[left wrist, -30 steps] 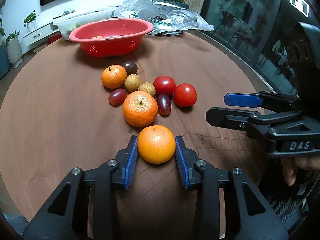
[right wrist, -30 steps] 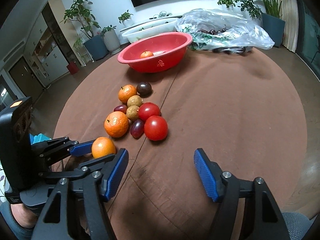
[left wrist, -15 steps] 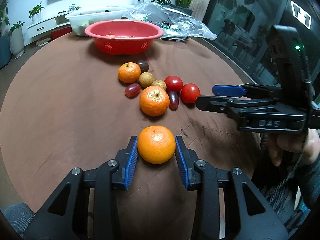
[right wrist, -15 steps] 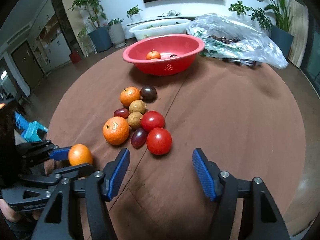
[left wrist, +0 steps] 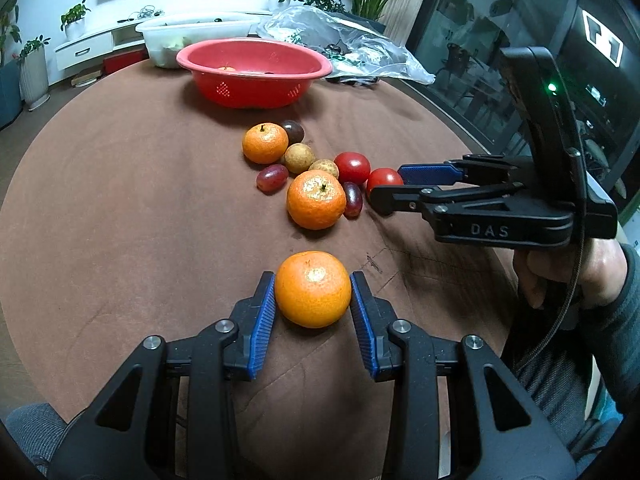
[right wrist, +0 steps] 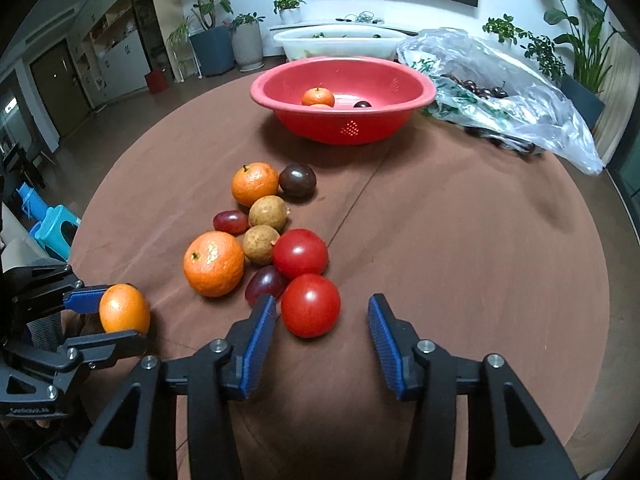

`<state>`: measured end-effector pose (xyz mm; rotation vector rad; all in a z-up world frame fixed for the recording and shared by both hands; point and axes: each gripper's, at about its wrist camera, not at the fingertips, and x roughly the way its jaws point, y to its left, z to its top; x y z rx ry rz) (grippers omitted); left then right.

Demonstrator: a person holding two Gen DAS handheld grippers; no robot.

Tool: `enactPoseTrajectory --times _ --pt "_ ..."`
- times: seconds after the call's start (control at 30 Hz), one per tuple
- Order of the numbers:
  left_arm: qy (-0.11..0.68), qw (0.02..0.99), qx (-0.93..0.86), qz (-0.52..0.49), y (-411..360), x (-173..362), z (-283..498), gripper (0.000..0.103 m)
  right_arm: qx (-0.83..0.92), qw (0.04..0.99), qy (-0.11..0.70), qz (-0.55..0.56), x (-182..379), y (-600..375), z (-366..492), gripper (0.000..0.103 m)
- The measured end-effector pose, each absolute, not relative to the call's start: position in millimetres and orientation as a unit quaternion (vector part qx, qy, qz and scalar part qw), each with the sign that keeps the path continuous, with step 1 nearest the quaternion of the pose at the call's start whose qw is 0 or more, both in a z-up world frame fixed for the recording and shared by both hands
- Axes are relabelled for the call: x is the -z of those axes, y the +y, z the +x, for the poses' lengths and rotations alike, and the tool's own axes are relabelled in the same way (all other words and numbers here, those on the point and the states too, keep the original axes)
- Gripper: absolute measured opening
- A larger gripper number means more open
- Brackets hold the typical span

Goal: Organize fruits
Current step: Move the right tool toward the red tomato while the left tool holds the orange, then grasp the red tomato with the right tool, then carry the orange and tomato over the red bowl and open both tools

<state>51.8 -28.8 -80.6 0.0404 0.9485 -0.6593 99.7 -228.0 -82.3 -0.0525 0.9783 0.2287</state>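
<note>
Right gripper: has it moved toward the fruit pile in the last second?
Yes. The right gripper, jaws open, has advanced to the pile: the nearest red tomato, earlier well ahead of its fingertips, now sits between them, nearer the left finger.

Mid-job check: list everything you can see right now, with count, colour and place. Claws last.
mandarins on cloth: 2, orange, in the loose fruit cluster
held mandarin: 1, orange, between the left claw's pads
tomatoes: 2, red, nearest end of the cluster
longans: 2, tan, middle of the cluster
grapes: 2, red-purple, in the cluster
dark plum: 1, dark purple, far end of the cluster
red basin: 1, red, behind the cluster; a mandarin and a dark fruit inside
white tub: 1, white, behind the basin
plastic bag: 1, clear, right of the basin, dark cherries inside
tablecloth: 1, brown
left claw: shut on the held mandarin
right claw: open around the nearest tomato
</note>
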Motion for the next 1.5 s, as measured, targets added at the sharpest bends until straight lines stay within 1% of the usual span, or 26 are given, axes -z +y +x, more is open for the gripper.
enactPoseTrajectory --times 0.17,0.3,0.37,0.53,1.27,1.5 --pt "0.451 0.837 0.31 0.017 -27.6 82.4 53.9 0.034 -0.118 0.871 0.476 -0.029 86.3 -225.8 105.1 0.044" --pt "0.454 0.835 0.312 0.017 -27.8 84.4 54.5 0.034 -0.124 0.87 0.476 -0.026 87.8 -226.3 105.9 0.042" --pt "0.454 0.834 0.312 0.016 -28.0 85.2 55.5 0.034 -0.128 0.87 0.476 -0.026 88.1 -225.8 106.5 0.038" --pt "0.455 0.834 0.312 0.016 -27.8 85.4 55.9 0.034 -0.134 0.869 0.476 -0.023 87.7 -225.1 106.0 0.034" --pt "0.454 0.834 0.312 0.014 -27.7 85.4 56.6 0.034 -0.138 0.87 0.472 0.019 80.4 -234.2 87.6 0.034" --pt "0.448 0.839 0.309 0.008 -20.8 77.4 60.0 0.034 -0.137 0.873 0.467 0.034 73.8 -240.8 80.9 0.034"
